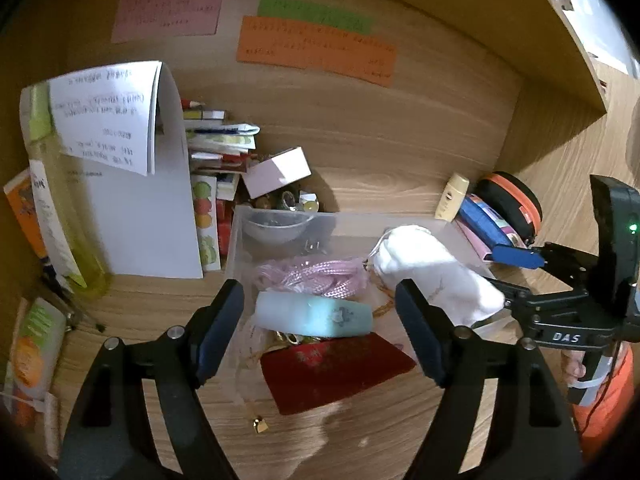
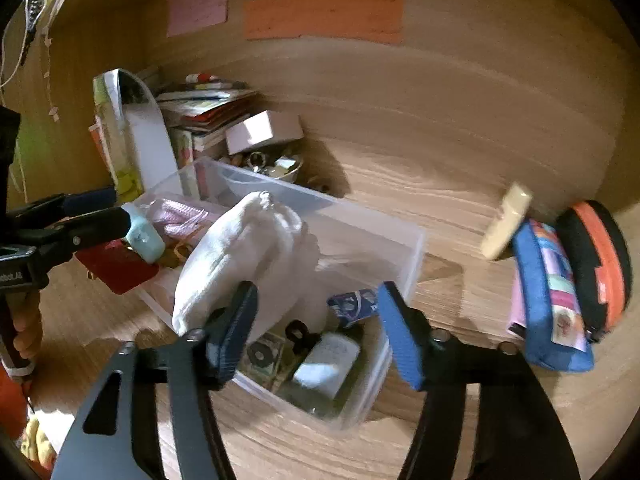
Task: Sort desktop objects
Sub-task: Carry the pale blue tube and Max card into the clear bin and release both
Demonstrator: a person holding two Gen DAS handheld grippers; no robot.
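One clear plastic bin (image 1: 240, 236) sits mid-desk holding, left to right, pink cord (image 1: 316, 278), a mint case (image 1: 314, 316) and a white drawstring pouch (image 1: 432, 272). Left gripper (image 1: 320, 320) jaws stand apart around the case; right gripper (image 2: 316, 320) jaws stand apart beside the pouch.

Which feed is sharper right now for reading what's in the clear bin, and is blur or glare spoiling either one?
Left wrist view: sharper; the teal case and red pouch in the clear bin read cleanly, with dim, warm light and dark fisheye corners. Right wrist view: motion-smeared, the desk grain streaked, the white cloth bag soft-edged. No strong glare in either.
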